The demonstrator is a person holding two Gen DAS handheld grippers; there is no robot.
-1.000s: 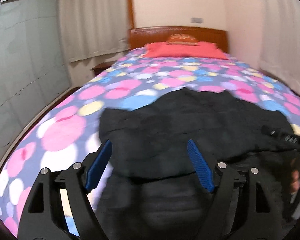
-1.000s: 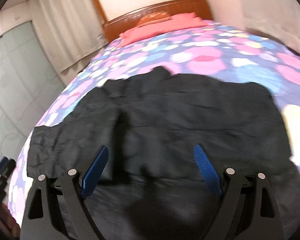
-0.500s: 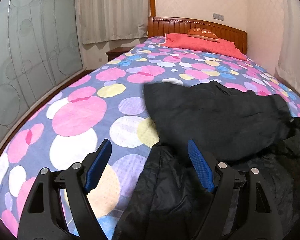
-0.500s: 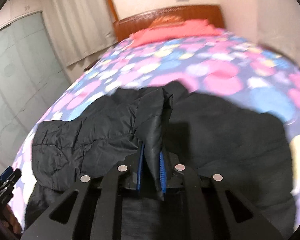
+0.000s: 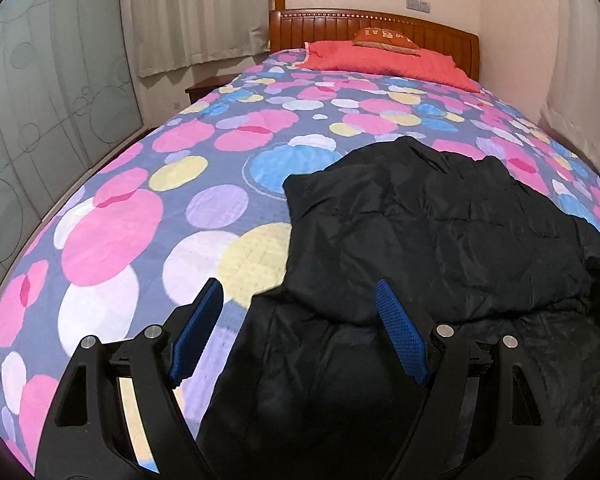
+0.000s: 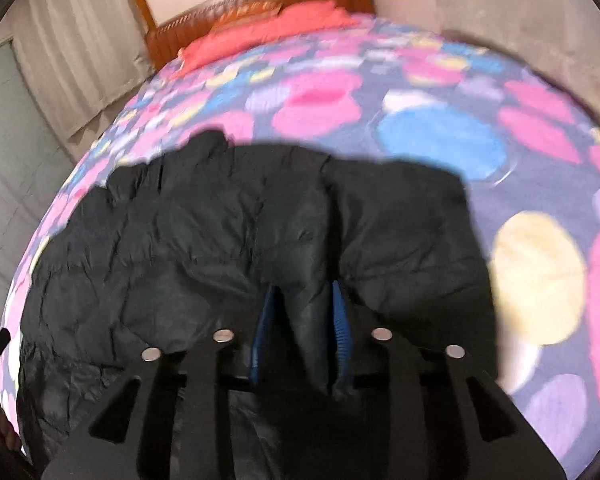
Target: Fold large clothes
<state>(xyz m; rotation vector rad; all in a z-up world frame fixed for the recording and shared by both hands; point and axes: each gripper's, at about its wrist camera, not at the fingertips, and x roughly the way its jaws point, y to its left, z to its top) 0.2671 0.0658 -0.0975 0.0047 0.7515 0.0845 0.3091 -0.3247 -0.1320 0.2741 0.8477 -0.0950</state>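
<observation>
Two grippers work the black padded jacket (image 5: 440, 240) on the bed (image 5: 140, 220): the right gripper (image 6: 302, 332) pinches a ridge of it running toward twelve o'clock, while the left gripper (image 5: 300, 328), fingers spread, hovers at its left edge, holding nothing.

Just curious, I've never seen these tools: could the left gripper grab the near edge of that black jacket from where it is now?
Probably yes. The left gripper is open, and the black jacket lies right ahead between its fingers with nothing in between, on the bedspread.
</observation>
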